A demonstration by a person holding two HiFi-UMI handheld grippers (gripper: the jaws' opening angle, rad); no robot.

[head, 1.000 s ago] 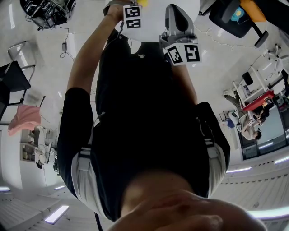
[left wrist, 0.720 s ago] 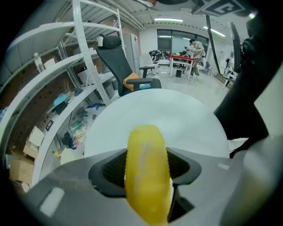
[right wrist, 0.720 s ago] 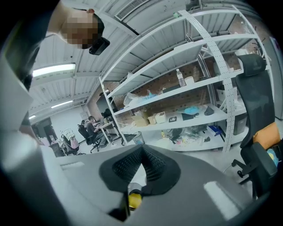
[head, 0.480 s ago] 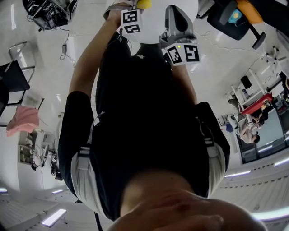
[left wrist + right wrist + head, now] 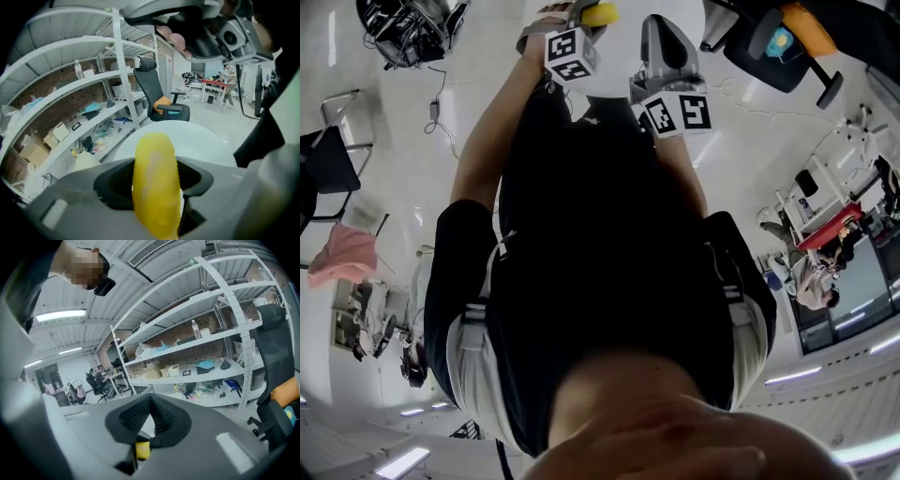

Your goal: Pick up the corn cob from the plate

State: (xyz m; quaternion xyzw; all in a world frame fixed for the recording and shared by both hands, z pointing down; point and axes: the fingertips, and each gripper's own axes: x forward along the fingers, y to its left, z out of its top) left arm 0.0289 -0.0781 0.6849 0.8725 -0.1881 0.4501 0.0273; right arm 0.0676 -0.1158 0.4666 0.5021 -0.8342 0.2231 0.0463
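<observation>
Where the left hand-held gripper [image 5: 157, 171] is seen along its own jaws, the corn [image 5: 155, 201] fills the gap. The jaws stand wide, one pad pressed to each flank, clamped on the corn. The corn runs lengthwise along the jaws, slightly tilted. Its rounded far end sticks out past the jaw tips and its near end runs off the bottom of the frame. Kernel rows show along its right edge.

Behind the far end is the white round bench [image 5: 206, 140]. Beyond that is a black chair [image 5: 146, 77] with an orange cushion [image 5: 163, 101], and white shelves [image 5: 93, 89] to the left.

Head view: the left hand-held gripper is at top left, with its marker cube [image 5: 570, 54] toward the camera. The yellow end of the corn shows just past it, over the bench's outline. Whether the corn touches the bench top cannot be told.

Right hand-held gripper [image 5: 151, 420]: the pads form a narrow V, a little apart at the tips, with nothing gripped between them. In the head view it sits just right of the left one, near the corn but apart from it. Shelves fill its own view.
</observation>
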